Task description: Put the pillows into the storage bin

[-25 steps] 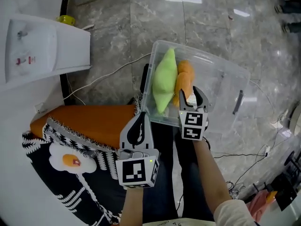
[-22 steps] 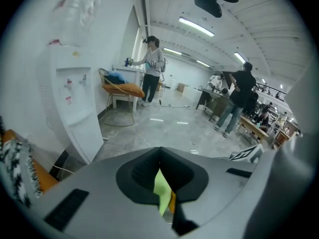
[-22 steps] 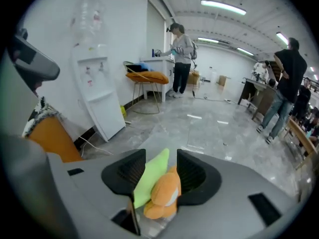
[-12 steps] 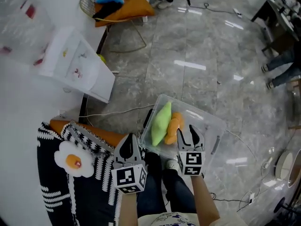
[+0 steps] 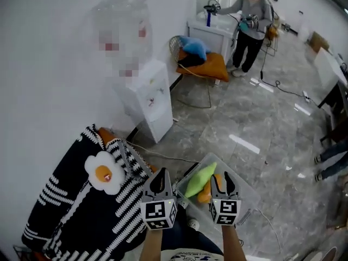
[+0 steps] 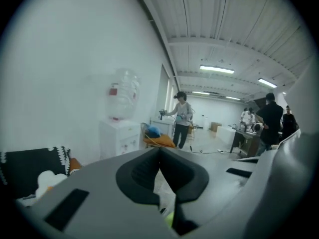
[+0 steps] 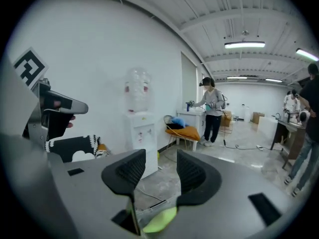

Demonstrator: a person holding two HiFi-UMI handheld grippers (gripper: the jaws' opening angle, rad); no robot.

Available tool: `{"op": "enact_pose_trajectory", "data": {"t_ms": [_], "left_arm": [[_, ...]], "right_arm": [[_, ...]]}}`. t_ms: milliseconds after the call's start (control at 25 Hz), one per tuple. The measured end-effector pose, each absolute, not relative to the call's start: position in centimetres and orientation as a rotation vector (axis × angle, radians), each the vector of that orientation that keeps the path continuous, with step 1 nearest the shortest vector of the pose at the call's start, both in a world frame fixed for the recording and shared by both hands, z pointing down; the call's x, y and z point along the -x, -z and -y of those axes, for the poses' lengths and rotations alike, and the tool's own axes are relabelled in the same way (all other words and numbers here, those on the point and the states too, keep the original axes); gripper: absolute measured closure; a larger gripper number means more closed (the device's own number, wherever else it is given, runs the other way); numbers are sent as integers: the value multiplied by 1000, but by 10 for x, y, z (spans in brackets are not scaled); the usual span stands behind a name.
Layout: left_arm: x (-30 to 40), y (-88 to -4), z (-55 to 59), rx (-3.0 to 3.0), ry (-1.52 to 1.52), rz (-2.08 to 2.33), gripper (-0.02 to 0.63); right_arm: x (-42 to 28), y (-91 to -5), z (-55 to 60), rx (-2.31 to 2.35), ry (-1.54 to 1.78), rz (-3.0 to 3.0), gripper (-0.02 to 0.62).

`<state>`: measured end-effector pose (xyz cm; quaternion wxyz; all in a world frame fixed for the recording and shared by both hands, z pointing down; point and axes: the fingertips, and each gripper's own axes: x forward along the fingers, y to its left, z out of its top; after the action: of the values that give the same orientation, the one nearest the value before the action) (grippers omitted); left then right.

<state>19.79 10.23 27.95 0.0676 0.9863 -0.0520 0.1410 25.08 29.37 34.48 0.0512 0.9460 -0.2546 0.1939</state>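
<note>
A clear storage bin (image 5: 246, 196) stands on the grey floor, holding a green pillow (image 5: 200, 179) and an orange pillow (image 5: 207, 194) side by side. My left gripper (image 5: 159, 175) hovers above the bin's near left corner, jaws together and empty. My right gripper (image 5: 223, 179) hangs over the bin's near edge, open with nothing between the pads. In the left gripper view the left gripper (image 6: 160, 153) points out across the room. The right gripper (image 7: 161, 164) also points into the room, and the green pillow (image 7: 159, 219) peeks out below its jaws.
A black-and-white patterned cushion with a fried-egg motif (image 5: 103, 173) lies left of the bin. A white water dispenser (image 5: 148, 98) stands by the wall. Beyond it a wire chair (image 5: 200, 64) holds orange and blue cushions, with a person (image 5: 247, 18) next to it. A cable (image 5: 163, 155) crosses the floor.
Both grippers have lifted away from the bin and tilted towards level. The head view has swung up from the bin to the room. The pillows stay in the bin.
</note>
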Motion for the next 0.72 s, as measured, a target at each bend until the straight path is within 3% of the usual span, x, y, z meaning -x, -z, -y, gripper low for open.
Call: {"op": "enact_pose_trajectory", "data": {"t_ms": [720], "left_arm": [[119, -241, 136, -2678, -280, 1197, 592]], "right_arm": [[-74, -298, 34, -2399, -436, 1670, 383]]}}
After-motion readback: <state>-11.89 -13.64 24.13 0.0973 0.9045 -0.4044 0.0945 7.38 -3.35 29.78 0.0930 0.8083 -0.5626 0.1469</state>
